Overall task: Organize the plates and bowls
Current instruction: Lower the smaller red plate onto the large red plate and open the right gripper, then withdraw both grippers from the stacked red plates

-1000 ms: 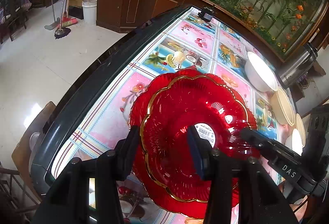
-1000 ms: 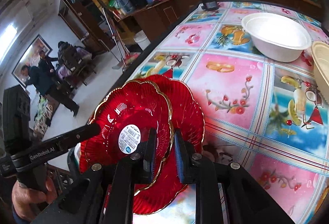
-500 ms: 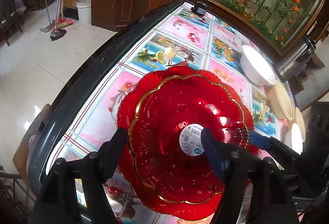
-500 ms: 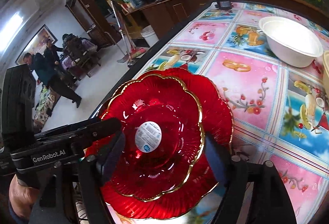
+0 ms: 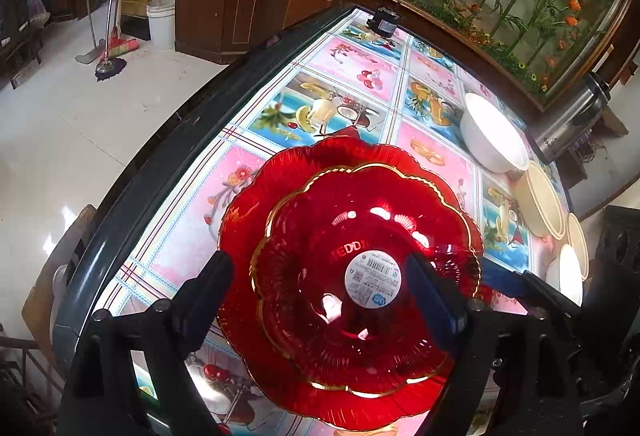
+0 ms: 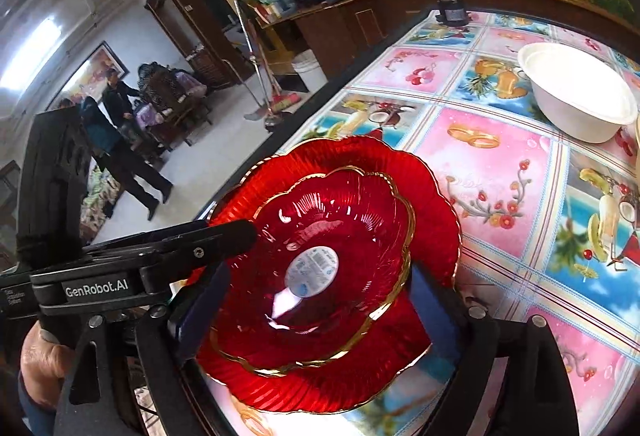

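**Both grippers let go around the nested red dishes**

The smaller red dish (image 5: 360, 276) is seen seated inside the larger red plate (image 5: 256, 204), and all places below are given from this stack. The stack rests on the patterned tablecloth (image 5: 352, 64), close to the dark table edge (image 5: 132, 188) on its floor side.

The left gripper (image 5: 320, 288) is spread wide, its jaws having just been opening; the stack lies between the fingers, but no pad is seen pressing on it, so the dish is judged released. The right gripper (image 6: 320, 300) is likewise released, its jaws having just been opening, with the smaller dish's rim (image 6: 400, 204) lying between the fingers and untouched as far as can be told. Both grippers are pointed down at the stack from its near side, so neither is clearly nearer. The dishes are round, so no long axis is offered.

Beyond the stack, away from the table edge, a white bowl (image 6: 580, 104) stands well apart, and cream bowls (image 5: 540, 200) are lined up past it. Open cloth is left between the stack and these bowls. Little margin is judged to remain toward the table edge, so any withdrawal is best taken upward and back.
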`<state>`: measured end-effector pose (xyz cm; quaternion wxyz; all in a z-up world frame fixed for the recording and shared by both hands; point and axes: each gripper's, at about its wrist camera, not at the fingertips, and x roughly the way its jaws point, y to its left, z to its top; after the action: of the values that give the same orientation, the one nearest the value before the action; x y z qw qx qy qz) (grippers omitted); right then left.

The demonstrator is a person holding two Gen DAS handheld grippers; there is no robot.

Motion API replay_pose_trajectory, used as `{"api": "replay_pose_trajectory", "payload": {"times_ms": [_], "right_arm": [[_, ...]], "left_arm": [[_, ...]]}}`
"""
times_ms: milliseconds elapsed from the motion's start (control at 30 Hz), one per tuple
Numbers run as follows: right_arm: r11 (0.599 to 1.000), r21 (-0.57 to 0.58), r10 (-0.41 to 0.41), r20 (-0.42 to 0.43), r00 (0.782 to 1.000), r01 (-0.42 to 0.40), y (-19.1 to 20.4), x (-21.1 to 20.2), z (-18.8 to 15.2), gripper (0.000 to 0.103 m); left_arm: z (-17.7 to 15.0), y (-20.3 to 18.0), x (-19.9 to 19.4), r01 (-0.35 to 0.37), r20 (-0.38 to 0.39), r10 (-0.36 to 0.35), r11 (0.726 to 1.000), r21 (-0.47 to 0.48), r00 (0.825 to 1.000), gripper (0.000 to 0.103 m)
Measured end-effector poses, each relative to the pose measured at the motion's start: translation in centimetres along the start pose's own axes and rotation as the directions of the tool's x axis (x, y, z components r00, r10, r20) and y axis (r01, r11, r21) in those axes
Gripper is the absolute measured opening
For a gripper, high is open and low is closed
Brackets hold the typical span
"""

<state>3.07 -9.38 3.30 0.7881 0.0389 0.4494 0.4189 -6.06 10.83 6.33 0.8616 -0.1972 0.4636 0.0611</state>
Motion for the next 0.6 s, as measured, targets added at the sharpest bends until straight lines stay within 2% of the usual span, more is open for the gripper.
{"api": "replay_pose_trajectory", "payload": {"times_ms": [100, 300, 433, 500, 567, 600], "right_arm": [[1.000, 0.004, 0.014, 0.002, 1.000, -0.014, -0.2, -0.3, -0.1, 0.093], [0.999, -0.024, 0.026, 0.064, 0.998, -0.025, -0.2, -2.5, 0.0, 0.093], [0.999, -0.036, 0.029, 0.125, 0.992, -0.025, -0.6, -4.5, -0.3, 0.093], [0.998, -0.053, -0.004, 0.188, 0.982, 0.014, -0.7, -6.3, -0.8, 0.093], [0.992, -0.070, -0.083, 0.274, 0.958, 0.106, -0.6, -8.4, -1.5, 0.093], [0.979, -0.078, -0.152, 0.327, 0.933, 0.187, -0.4, -9.6, -1.9, 0.093]], "left_arm": [[0.0, 0.0, -0.3, 0.023, 0.015, -0.023, 1.000, -0.005, 1.000, 0.087], [-0.3, -0.2, -1.5, 0.059, 0.053, -0.059, 0.998, -0.010, 0.997, 0.087], [-1.6, -1.2, -3.6, 0.097, 0.147, -0.096, 0.995, 0.004, 0.984, 0.087], [-2.8, -2.0, -4.7, 0.113, 0.210, -0.115, 0.993, 0.025, 0.971, 0.088], [-4.6, -3.6, -5.7, 0.098, 0.291, -0.115, 0.993, 0.072, 0.950, 0.088], [-5.6, -4.7, -6.2, 0.085, 0.333, -0.116, 0.991, 0.106, 0.936, 0.089]]}}
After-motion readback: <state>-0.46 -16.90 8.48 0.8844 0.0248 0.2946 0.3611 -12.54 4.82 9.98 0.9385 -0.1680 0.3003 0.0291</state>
